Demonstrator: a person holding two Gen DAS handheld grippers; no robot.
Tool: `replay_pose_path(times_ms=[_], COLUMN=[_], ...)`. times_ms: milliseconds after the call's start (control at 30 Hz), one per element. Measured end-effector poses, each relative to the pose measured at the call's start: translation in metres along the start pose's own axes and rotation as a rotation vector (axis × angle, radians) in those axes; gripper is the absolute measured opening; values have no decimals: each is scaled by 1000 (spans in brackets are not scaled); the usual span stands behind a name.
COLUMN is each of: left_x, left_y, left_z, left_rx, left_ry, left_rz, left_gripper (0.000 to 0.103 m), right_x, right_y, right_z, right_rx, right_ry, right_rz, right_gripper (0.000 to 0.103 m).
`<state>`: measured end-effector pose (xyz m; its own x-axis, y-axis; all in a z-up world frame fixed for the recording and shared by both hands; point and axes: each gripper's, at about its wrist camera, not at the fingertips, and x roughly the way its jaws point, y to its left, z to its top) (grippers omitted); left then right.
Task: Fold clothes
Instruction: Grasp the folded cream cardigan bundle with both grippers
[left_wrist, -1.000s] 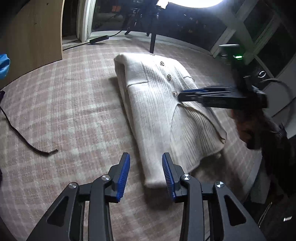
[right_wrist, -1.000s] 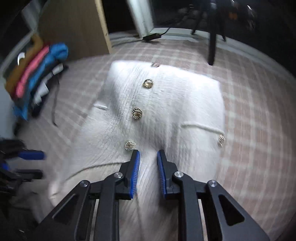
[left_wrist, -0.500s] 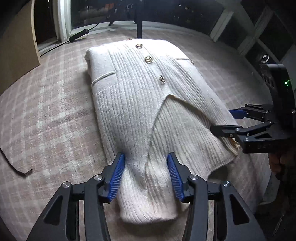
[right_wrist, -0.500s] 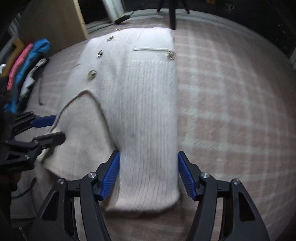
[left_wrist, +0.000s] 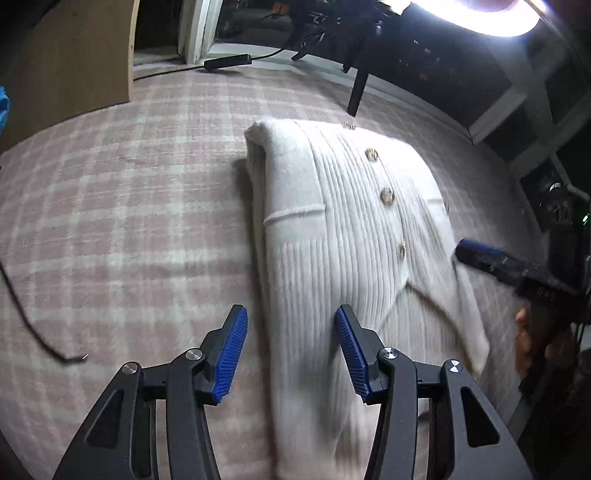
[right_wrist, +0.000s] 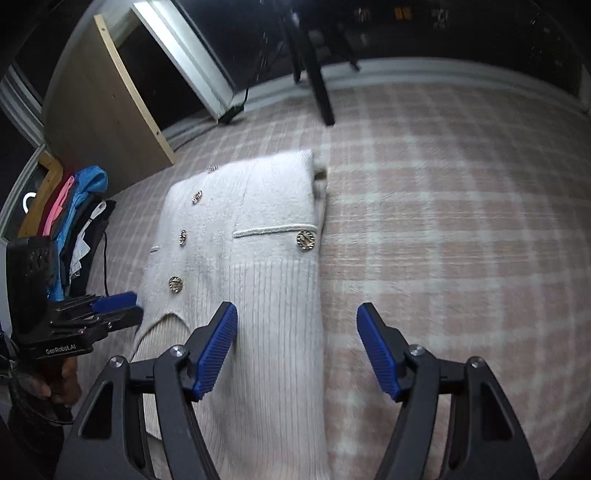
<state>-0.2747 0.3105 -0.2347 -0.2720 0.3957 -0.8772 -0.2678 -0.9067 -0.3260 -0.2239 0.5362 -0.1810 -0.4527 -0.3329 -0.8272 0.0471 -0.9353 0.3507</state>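
A: Left gripper (left_wrist: 290, 349), near edge of its own view: jaws apart, and they have just been opening. The cardigan's (left_wrist: 343, 236) left folded edge runs up between the blue pads (left_wrist: 231, 354); no pad presses on it.

B: Right gripper (right_wrist: 297, 349): jaws wide apart, also just been opening. The left pad sits over the knit, the right pad over bare blanket (right_wrist: 461, 221). The cardigan's right folded edge lies between them, with nothing clamped.

A: Garment position: cream ribbed cardigan, lying flat on the pink-and-white checked blanket, both sides folded in over the front, length running from near to far. The near part is blurred in both views.

B: Detail mid-garment: a row of gold buttons (left_wrist: 387, 195) up the front, and a pocket trim line with one larger button (right_wrist: 306, 240) at its right end.

A: To the left on the blanket, well apart from the cardigan, a loose black cable (left_wrist: 40, 332).

B: Farther left, in the right wrist view, a stack of coloured clothes (right_wrist: 79, 218) beside a wooden panel (right_wrist: 110, 122).

A: Far side: a black stand leg (right_wrist: 317, 92) past the cardigan's far end, and a bright lamp (left_wrist: 476, 16) above it.
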Motion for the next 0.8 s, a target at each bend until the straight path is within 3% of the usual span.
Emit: replay_pose_path(times_ms=[200,367,533,733,800], left_x=[17,19,28,36,40], left_y=[-5,-5,-10,-24,-30], left_z=[18,15,18,20,20], left_rx=[-15,-29,-23,26,37], left_ry=[21,55,80,100,95], left_rz=[4,-27,-54,-85,-100], left_gripper=[51,51,51,44,43], right_x=[23,28,29,37,39], right_y=[4,-4,15,31,35], right_z=[0,-3,-11,-14,-13], right_rx=[-26,21,-126,-219,-239], right_ry=[66,135,126,101,91], right_rz=[41,139,126,170,175], right_gripper=[67,69,76,76,68])
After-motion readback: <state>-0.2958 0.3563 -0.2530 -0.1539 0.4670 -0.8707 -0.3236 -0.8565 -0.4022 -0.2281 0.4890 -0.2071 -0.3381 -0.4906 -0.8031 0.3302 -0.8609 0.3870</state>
